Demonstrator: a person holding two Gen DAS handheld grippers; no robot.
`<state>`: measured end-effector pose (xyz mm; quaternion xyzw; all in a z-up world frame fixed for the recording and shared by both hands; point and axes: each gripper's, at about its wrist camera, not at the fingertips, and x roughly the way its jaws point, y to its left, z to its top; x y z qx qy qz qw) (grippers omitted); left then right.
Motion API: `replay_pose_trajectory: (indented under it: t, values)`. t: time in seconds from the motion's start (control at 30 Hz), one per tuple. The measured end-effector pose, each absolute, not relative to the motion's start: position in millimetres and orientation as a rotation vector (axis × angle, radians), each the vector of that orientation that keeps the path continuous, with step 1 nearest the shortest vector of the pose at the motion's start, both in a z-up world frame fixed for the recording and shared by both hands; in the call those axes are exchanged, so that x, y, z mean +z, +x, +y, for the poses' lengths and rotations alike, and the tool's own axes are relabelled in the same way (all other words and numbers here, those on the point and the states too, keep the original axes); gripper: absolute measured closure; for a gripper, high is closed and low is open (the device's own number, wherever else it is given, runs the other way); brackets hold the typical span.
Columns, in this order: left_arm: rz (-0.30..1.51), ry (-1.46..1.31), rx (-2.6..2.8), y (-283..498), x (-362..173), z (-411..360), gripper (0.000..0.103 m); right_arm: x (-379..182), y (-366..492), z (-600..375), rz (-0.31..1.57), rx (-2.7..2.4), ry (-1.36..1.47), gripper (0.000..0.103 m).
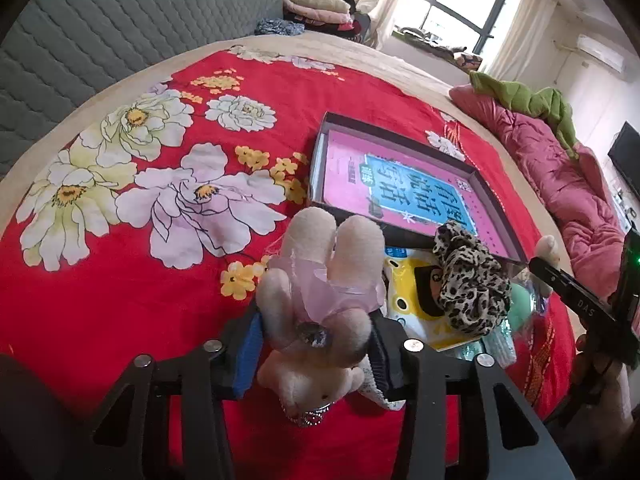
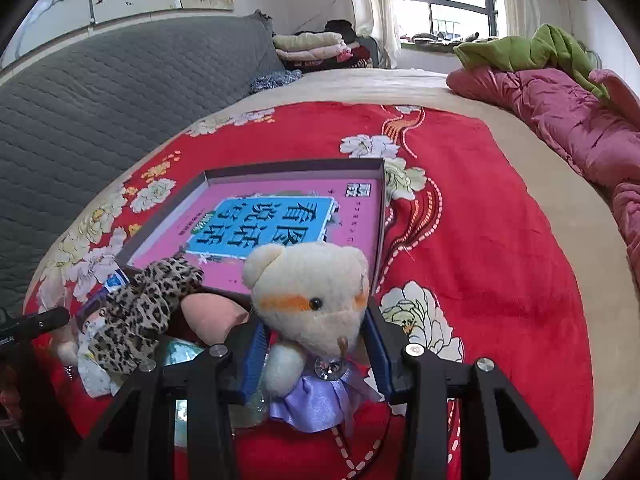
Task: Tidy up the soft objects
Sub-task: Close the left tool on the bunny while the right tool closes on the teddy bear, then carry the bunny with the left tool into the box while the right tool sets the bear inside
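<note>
The left gripper (image 1: 316,344) clamped a pink-skirted plush bear (image 1: 320,300); the right gripper (image 2: 316,356) clamped a purple-skirted bear (image 2: 310,304). Both hung at the shallow box's (image 2: 382,216) near edge. Only the right view showed open red bedspread (image 2: 500,260) beyond it.

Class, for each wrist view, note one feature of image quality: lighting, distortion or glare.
Left wrist view: the window is blown out white, and the bed edge bows from fisheye distortion. Right wrist view: daylight is soft and even, the bear sharp, corners vignetted black.
</note>
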<state>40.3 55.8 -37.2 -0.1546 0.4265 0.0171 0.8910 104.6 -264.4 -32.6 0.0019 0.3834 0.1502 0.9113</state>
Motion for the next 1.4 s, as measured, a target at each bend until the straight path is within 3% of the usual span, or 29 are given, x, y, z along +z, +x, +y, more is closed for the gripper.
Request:
replay_pose_trajectory:
  t: [0.73, 1.13, 1.4]
  values:
    - [0.786, -0.287, -0.009, 31.1, 5.8, 32.6, 0.058, 6.2, 93.3, -277.7, 0.633, 0.341, 0.105, 0.059]
    - [0.688, -0.260, -0.046, 80.3, 28.8, 21.8, 0.058, 13.2, 104.1, -273.8, 0.579, 0.331, 0.139, 0.059]
    - [0.692, -0.309, -0.045, 129.4, 17.4, 32.5, 0.058, 6.5, 134.1, -260.5, 0.591, 0.339, 0.141, 0.059]
